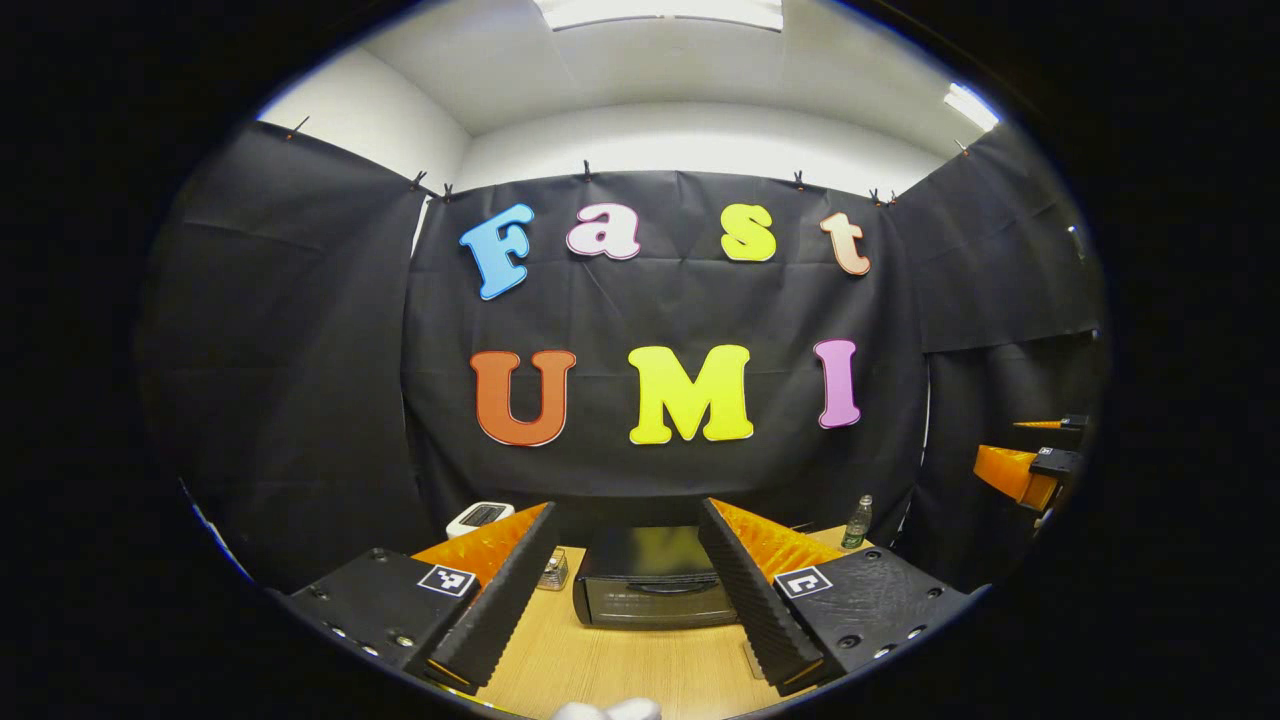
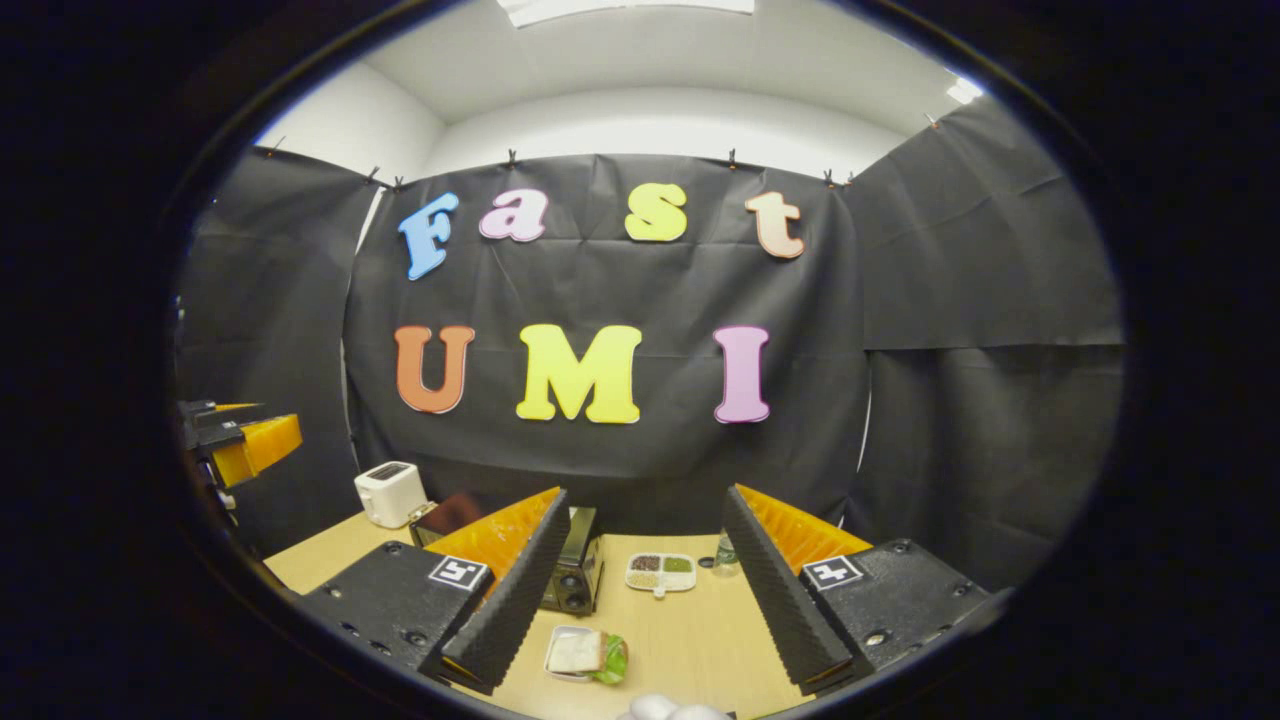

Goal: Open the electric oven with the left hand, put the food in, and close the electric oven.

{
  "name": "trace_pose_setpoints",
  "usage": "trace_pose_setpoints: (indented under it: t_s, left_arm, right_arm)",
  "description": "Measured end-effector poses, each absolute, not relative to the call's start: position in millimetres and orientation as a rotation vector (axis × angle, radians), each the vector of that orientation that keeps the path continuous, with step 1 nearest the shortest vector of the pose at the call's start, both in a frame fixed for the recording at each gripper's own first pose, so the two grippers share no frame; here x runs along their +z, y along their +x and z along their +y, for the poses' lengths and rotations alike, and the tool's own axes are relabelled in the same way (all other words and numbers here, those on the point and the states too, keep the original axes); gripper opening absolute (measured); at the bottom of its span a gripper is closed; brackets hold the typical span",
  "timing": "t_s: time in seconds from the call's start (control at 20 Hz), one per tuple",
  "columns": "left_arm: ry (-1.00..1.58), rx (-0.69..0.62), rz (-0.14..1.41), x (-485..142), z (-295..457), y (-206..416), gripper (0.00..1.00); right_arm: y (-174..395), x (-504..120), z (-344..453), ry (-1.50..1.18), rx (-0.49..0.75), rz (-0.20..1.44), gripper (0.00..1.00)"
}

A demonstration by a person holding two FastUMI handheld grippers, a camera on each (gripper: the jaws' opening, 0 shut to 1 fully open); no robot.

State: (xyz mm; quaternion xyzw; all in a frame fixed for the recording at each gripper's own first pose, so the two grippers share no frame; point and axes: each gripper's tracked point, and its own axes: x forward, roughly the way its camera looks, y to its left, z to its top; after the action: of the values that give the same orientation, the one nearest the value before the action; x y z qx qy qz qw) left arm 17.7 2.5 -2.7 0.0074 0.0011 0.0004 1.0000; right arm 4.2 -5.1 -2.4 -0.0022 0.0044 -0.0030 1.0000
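Nothing has been touched yet, by the look of it: the electric oven (image 1: 655, 590) sits shut on the wooden table (image 1: 620, 670), dead ahead of the left gripper (image 1: 625, 590), whose jaws gape wide and empty. The right gripper (image 2: 645, 590) is just as open, with the food (image 2: 585, 652), a sandwich on a small plate, on the table below it. Next, I'd say, the left must reach the door handle, a thin dark bar that's hard to make out; the right gripper's own finger hides much of the oven.

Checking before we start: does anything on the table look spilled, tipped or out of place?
Nothing stands out. The oven sits square with its door shut; the sandwich plate, divided dish, bottle and toaster stand upright on the table. Both grippers hover open.
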Motion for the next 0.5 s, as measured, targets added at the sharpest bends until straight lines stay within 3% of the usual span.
trace_pose_setpoints:
  t_s: [0.35,0.5]
  left_arm:
    - [0.015,-0.011,-0.002,-48,-5,54,0.93]
    - [-0.013,-0.026,0.032,-86,-15,75,0.93]
  right_arm:
    - [2,0,-15,-0.012,0.000,-0.024,0.99]
    - [0,-5,-25,-0.024,-0.011,-0.024,0.96]
